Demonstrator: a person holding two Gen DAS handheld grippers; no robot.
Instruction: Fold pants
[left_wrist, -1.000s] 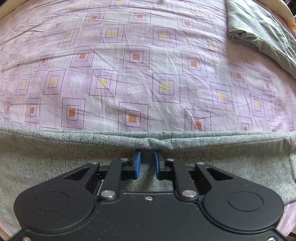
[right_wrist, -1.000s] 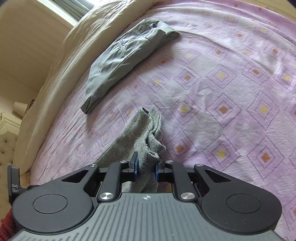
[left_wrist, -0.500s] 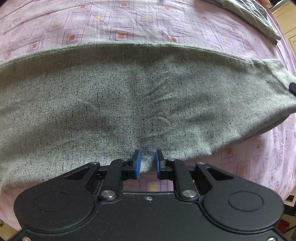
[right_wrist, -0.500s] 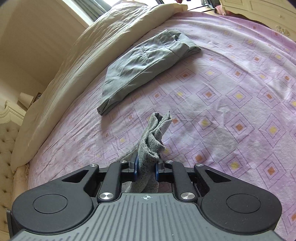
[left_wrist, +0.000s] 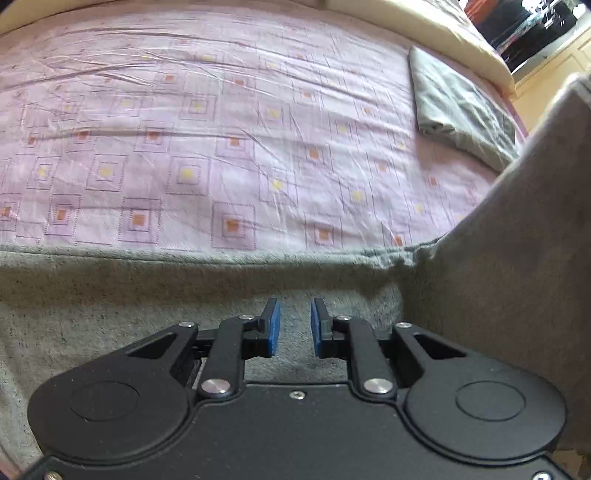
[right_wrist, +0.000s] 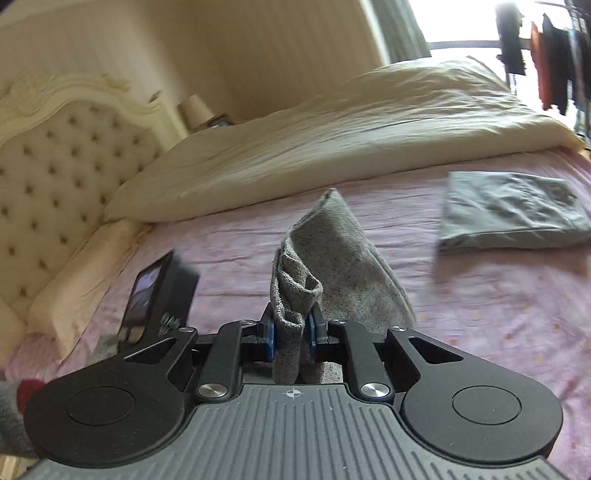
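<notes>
The right gripper (right_wrist: 291, 334) was clenched on a bunched end of the speckled grey knit pants (right_wrist: 341, 258), the cloth wadded between its blue pads (right_wrist: 270, 338) and rising ahead of them as a slanted sheet above the lilac bedsheet printed with dotted squares (right_wrist: 498, 306). Half a second before, that bunch had hung low over the sheet; now it was lifted clear, with the cream tufted headboard (right_wrist: 62, 162) and the long cream bolster pillow (right_wrist: 332, 133) along the head edge of the bed filling the view behind it.

The left gripper (left_wrist: 294, 326) had its fingers apart and empty, poised over the grey pants (left_wrist: 129, 291) with nothing pinched between the pads. A moment earlier the grey cloth had spread across nearly its whole view; now only a band of it lay along the near edge of the bed, while at the right a raised panel of the same cloth (left_wrist: 517, 258) slanted up from it.

In my judgement one end of the pants was being carried up and over for a fold, the other part lying flat by the near edge under the unloaded left gripper. The fold was not laid yet.

A folded olive-grey garment (left_wrist: 461, 110) lay by the bolster toward the far right corner, well apart from the pants. A dark phone-like device (right_wrist: 155, 291) stood near the head edge at the left.
</notes>
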